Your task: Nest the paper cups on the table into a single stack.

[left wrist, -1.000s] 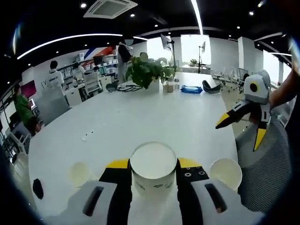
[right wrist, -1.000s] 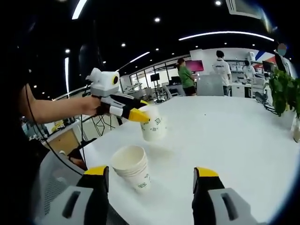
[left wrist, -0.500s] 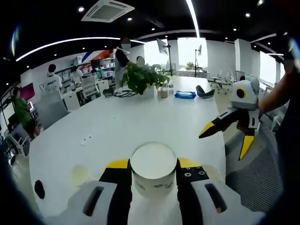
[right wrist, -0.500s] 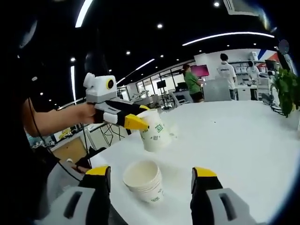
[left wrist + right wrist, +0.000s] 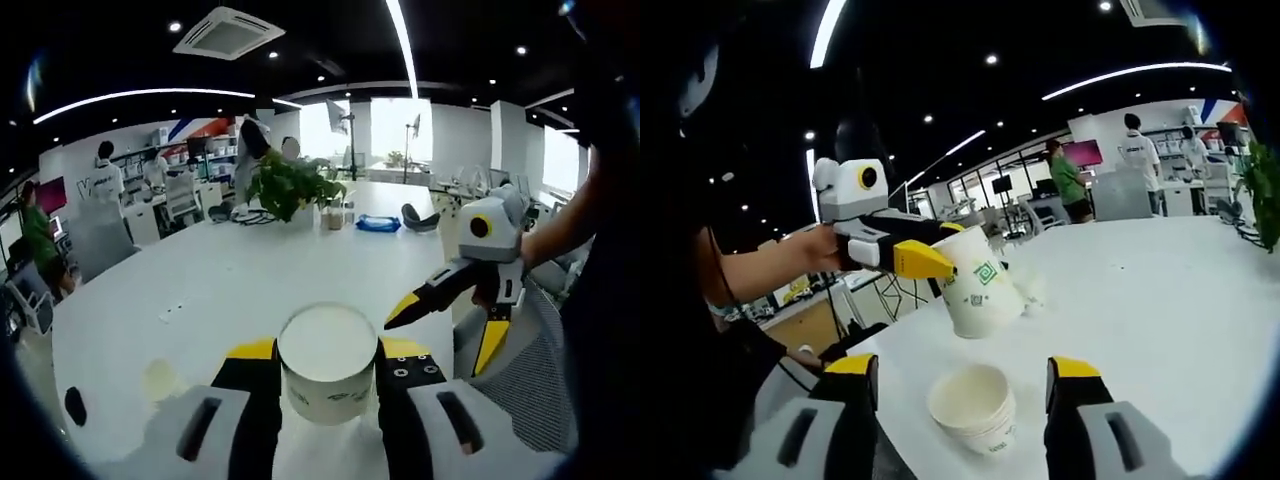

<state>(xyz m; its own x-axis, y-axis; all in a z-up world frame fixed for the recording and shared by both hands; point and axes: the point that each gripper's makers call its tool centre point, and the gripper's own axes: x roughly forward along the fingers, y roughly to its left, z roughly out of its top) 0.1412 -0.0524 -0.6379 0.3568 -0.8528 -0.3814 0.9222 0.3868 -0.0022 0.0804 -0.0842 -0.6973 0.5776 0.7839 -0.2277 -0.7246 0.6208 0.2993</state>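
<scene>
My left gripper [image 5: 328, 352] is shut on a white paper cup [image 5: 328, 362] with a green logo. The right gripper view has that cup [image 5: 980, 285] held upright in the air by the left gripper [image 5: 940, 262], a little above and behind a short stack of nested cups [image 5: 975, 408] on the white table [image 5: 1160, 300]. My right gripper [image 5: 962, 368] is open, its jaws standing to either side of the stack without touching it. It also appears, open, in the left gripper view as the right gripper [image 5: 440, 335]. One more single cup [image 5: 160, 378] stands on the table to the left.
A potted plant [image 5: 285, 185], bottles and a blue packet [image 5: 378, 224] sit far down the table. A small black object [image 5: 72, 405] lies near the left edge. A mesh chair [image 5: 530, 380] stands at the table's near side. People work at desks beyond.
The left gripper has lifted its cup and carried it closer to above the stack. The right gripper has moved in, so the stack now sits between its jaws.
</scene>
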